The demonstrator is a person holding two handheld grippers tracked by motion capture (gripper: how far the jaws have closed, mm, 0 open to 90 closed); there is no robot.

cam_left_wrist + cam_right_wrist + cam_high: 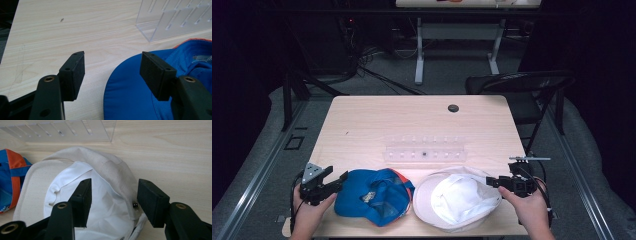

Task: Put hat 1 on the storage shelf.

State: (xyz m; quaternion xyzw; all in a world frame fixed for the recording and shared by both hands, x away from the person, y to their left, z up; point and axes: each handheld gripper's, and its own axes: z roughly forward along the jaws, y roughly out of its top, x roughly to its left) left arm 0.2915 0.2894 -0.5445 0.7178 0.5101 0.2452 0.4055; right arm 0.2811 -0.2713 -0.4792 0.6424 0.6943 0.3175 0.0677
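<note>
A blue cap (372, 196) with orange trim lies upside down near the table's front edge, and a white cap (458, 197) lies upside down to its right. My left gripper (343, 176) is open at the blue cap's left rim; in the left gripper view the blue cap (135, 95) lies under and between the jaws of the left gripper (113, 72). My right gripper (488, 182) is open at the white cap's right edge. In the right gripper view the white cap (100, 195) has its rim between the jaws of the right gripper (113, 200).
A clear acrylic rack (424, 149) with slots stands mid-table behind the caps. A black round grommet (453, 108) sits near the table's far edge. A black folding chair (522, 87) stands beyond the far right corner. The blue cap (11, 175) shows left of the white one.
</note>
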